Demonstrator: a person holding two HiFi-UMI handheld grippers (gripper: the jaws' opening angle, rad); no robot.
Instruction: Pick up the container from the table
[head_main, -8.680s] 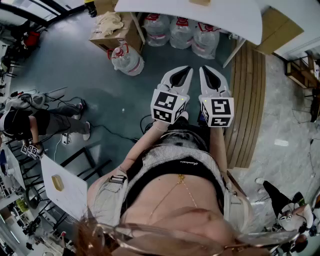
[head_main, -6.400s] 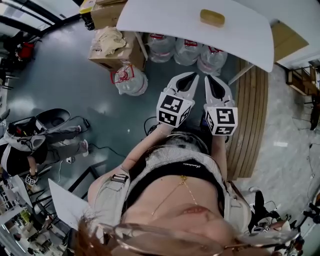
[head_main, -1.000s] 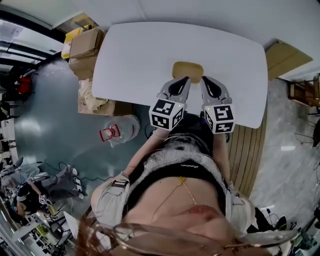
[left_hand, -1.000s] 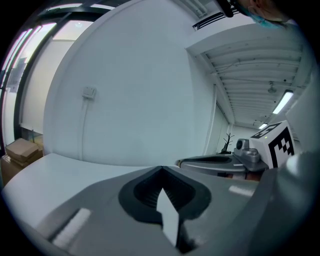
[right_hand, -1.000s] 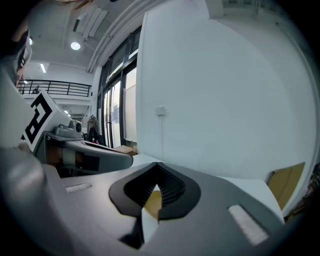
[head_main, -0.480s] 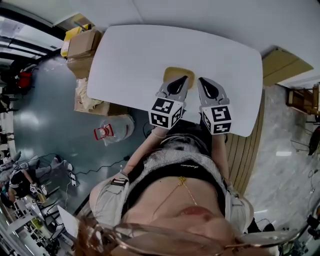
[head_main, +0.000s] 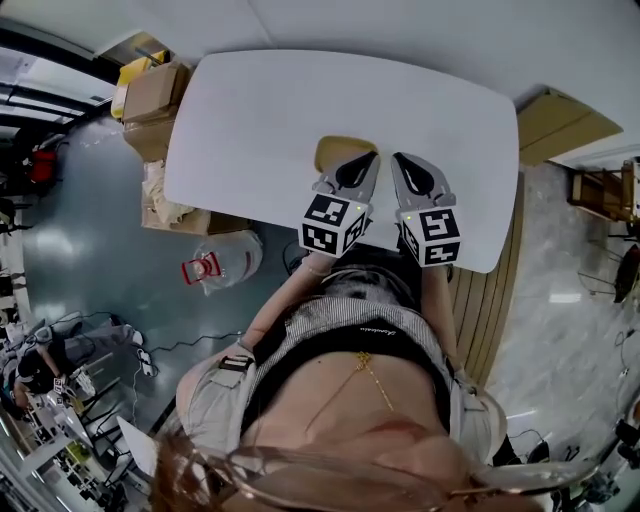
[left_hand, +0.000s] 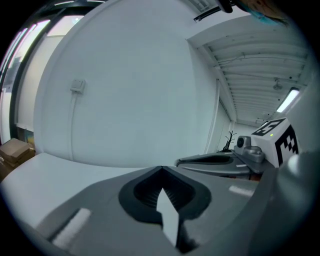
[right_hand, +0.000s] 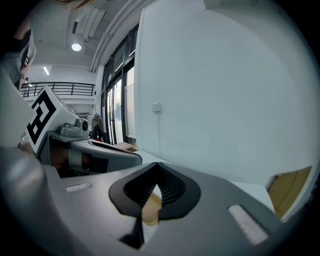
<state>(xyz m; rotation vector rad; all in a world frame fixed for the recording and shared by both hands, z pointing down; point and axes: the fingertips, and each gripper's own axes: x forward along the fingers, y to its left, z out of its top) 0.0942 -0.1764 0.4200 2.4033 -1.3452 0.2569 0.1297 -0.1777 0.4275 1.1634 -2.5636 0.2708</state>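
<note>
In the head view a white table (head_main: 260, 110) fills the upper centre of the frame, and the tan container (head_main: 333, 152) lies on it near the middle. The container's lower right part is covered by the left gripper (head_main: 373, 155). The right gripper (head_main: 397, 158) hangs just beside the left one, to its right, and both point up the frame over the table's near edge. In the left gripper view the left gripper (left_hand: 161, 169) has its jaws pressed together at the tips, with nothing pinched; only white tabletop shows through the gap behind them. In the right gripper view the right gripper (right_hand: 157, 166) is likewise closed tip to tip and empty, and a sliver of the container (right_hand: 149, 210) shows through the opening behind the tips, low in the frame's centre. Boxes (head_main: 150, 95) sit at the head view's upper left, beside the table, and a jug (head_main: 215, 265) lies on the floor at left.
</note>
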